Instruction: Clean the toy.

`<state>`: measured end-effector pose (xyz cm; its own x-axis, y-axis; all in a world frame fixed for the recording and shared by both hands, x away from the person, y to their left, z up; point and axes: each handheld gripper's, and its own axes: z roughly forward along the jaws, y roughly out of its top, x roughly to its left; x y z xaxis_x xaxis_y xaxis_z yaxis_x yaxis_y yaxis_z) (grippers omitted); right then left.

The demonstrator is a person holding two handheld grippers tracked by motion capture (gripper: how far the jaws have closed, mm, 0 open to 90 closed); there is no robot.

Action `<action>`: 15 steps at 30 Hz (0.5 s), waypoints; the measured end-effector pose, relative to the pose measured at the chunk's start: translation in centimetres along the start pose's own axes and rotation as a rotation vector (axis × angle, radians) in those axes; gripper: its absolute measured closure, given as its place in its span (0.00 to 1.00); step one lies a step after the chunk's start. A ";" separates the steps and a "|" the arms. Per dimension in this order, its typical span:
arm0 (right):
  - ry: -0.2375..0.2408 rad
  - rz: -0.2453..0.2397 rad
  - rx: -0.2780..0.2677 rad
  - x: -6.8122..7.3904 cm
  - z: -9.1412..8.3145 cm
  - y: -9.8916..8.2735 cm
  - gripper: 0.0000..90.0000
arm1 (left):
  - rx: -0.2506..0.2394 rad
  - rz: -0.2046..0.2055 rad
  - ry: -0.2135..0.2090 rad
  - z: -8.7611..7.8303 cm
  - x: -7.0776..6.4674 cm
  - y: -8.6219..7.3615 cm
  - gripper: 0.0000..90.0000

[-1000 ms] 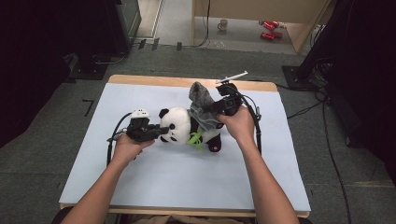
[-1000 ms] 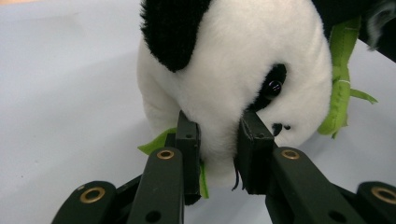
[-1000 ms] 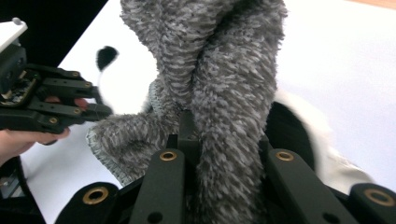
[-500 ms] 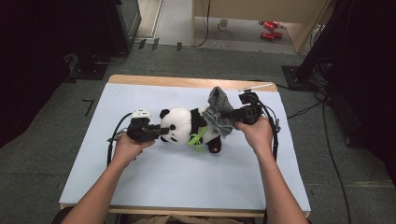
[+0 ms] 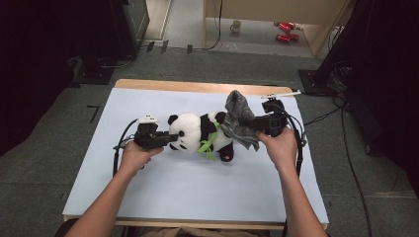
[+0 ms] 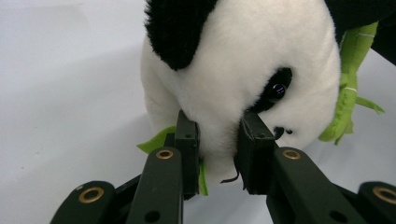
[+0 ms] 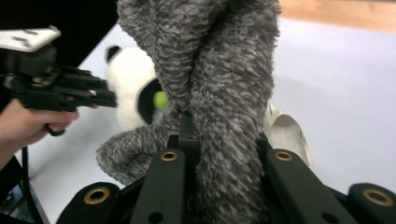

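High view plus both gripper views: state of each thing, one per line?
Plush panda: lying on its side on the table, head clamped.
Grey fuzzy cloth: bunched, lifted at the panda's rear end.
Left gripper: shut on the panda's head.
Right gripper: shut on the cloth.
Mug: upright on the floor.

1. The plush panda (image 5: 197, 132) is coloured white and black: a white head and belly, black ears, a black eye patch and black limbs.
2. Bright green leaf-shaped felt (image 5: 208, 143) is seen at the panda's chest, with white stitching along it in the left gripper view.
3. A mottled grey fuzzy cloth (image 5: 239, 120) is seen just right of the panda.
4. Black jaws with brass-coloured rivets are shown on the left gripper (image 6: 217, 140) and the right gripper (image 7: 219, 140).
5. The table (image 5: 163, 192) under the panda is covered in pale blue-white, with a light wooden edge beyond the panda.
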<state>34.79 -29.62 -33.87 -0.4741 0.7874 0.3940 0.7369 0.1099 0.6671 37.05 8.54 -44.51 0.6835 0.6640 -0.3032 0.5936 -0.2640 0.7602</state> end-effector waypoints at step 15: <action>-0.021 -0.027 0.076 -0.1 2.8 -3.4 0.86 | 0.001 -0.037 0.016 0.4 0.2 0.3 0.81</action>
<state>33.68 -28.37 -37.93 -0.4851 0.7958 0.3625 0.7585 0.1767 0.6272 37.49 8.34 -44.56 0.6540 0.6845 -0.3220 0.6190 -0.2395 0.7480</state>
